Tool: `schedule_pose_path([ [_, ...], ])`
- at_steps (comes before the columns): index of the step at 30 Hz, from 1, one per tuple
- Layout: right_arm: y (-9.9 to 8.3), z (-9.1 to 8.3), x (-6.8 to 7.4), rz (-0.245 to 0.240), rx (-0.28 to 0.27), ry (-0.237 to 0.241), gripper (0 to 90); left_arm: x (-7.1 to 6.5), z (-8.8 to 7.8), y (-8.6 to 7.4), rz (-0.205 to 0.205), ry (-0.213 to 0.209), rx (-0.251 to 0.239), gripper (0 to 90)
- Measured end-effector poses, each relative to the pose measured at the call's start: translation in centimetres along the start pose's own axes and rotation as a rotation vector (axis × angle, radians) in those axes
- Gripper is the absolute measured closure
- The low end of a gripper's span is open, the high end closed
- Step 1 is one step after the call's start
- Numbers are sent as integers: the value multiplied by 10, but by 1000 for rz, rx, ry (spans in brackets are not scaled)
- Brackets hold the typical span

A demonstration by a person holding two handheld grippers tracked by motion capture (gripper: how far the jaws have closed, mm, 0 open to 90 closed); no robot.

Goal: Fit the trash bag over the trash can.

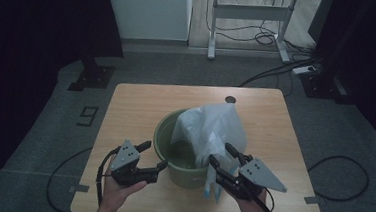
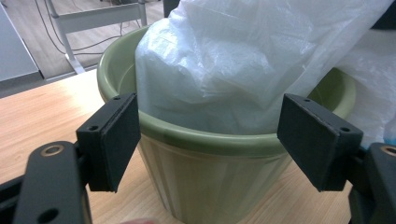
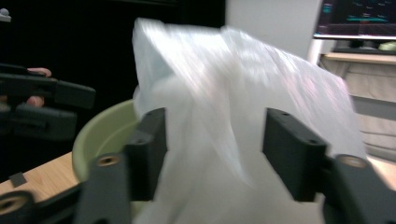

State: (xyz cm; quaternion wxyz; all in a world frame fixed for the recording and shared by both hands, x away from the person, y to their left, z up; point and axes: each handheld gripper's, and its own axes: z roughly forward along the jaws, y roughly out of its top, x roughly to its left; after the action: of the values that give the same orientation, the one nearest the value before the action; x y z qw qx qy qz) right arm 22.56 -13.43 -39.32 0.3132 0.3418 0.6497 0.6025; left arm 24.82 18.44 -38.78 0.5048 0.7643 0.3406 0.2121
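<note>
Bag (image 1: 213, 128) drapes bucket (image 1: 167, 129); right gripper (image 1: 226, 158) open beside it.

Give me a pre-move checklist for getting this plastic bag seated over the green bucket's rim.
1. Left hand-held gripper jaws apart, lined up at the green bucket near rim: ok.
2. Right hand-held gripper jaws apart with the plastic bag between them, pads not pressing: ok.
3. Bag folded over the rim all round: not ok; it stands bunched up above the bucket.
4. Bucket upright on the table: ok.
5. Bag bottom reaching the bucket floor: cannot tell.
</note>
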Motion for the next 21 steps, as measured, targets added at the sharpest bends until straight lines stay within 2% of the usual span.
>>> schedule_pose_path([
  [4,-13,-17,-1,50,23,-21,335,1,1,-1,-7,-4,-4,212],
  [6,-19,-21,-2,85,38,-23,336,0,2,-1,-5,-4,-3,212],
  [8,-23,-23,-2,96,56,-29,361,0,2,-1,-8,-3,-4,213],
  [9,-26,-21,-2,103,81,-36,415,1,3,-1,-10,-4,-4,213],
  [10,-26,-21,-2,103,81,-36,415,1,3,-1,-11,-5,-5,213],
  [12,-29,-18,-4,110,96,-38,540,0,2,-1,-10,-4,-6,213],
  [13,-31,-17,-7,111,107,-42,671,0,2,-1,-9,-4,-7,213],
  [14,-31,-17,-7,111,107,-42,671,0,1,0,-8,-3,-8,213],
  [16,-31,-17,-12,99,109,-66,788,1,0,0,-8,-4,-11,214],
  [18,-29,-20,-17,65,109,-102,844,0,0,1,-7,-2,-13,215],
  [21,-21,-25,-28,21,102,-165,869,0,-1,2,-4,-5,-14,216],
])
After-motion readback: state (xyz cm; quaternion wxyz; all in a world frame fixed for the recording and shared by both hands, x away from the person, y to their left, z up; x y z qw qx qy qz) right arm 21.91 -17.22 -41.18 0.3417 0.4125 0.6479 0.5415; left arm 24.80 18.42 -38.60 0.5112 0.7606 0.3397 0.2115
